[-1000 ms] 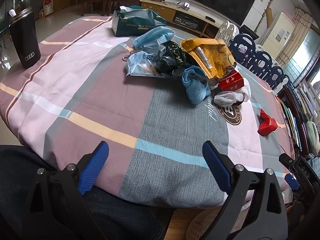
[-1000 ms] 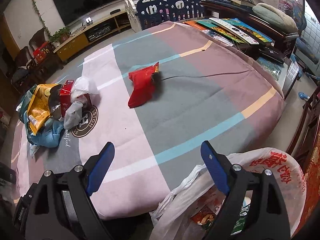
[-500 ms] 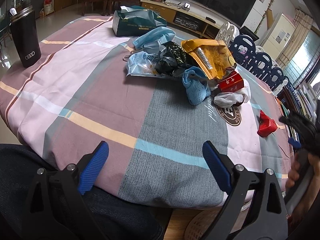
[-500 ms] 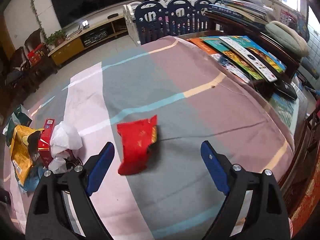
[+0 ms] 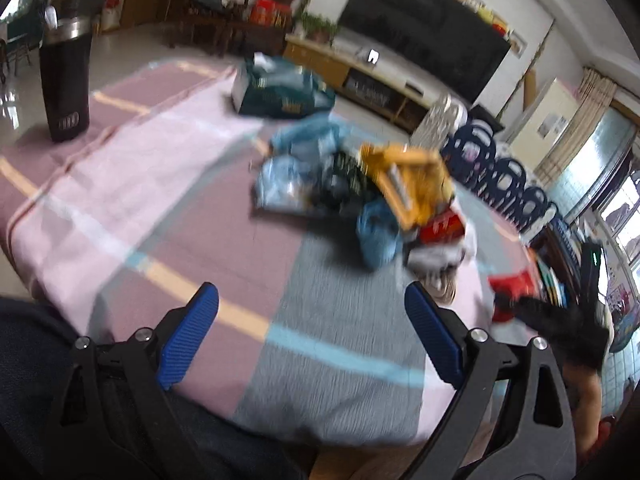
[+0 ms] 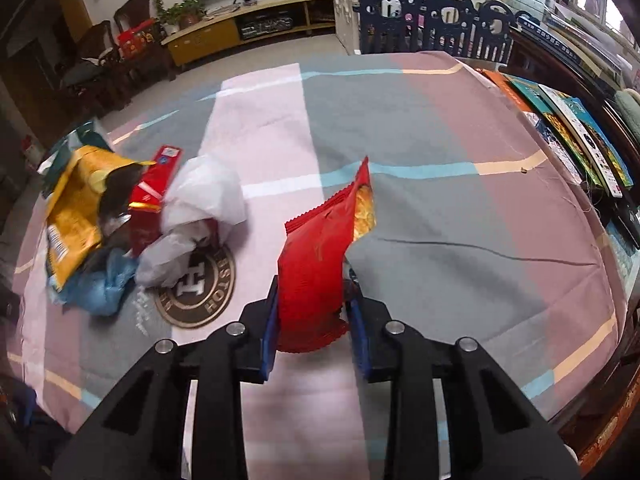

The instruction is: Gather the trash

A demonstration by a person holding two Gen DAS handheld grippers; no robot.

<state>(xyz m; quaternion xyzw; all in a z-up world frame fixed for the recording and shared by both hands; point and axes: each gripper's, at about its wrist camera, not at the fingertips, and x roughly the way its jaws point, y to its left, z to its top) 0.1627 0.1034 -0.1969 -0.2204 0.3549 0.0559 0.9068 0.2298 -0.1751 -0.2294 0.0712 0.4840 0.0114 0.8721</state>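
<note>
Red snack wrapper (image 6: 320, 276) pinched in right gripper (image 6: 314, 336), jaws just closed; left gripper (image 5: 312, 336) wide, empty.

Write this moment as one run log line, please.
right gripper: just closed on crumpled red snack wrapper | left gripper: open, empty | trash pile: on checked tablecloth

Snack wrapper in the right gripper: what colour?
Red snack wrapper, orange-gold inside; clearest in the right wrist view.
</note>
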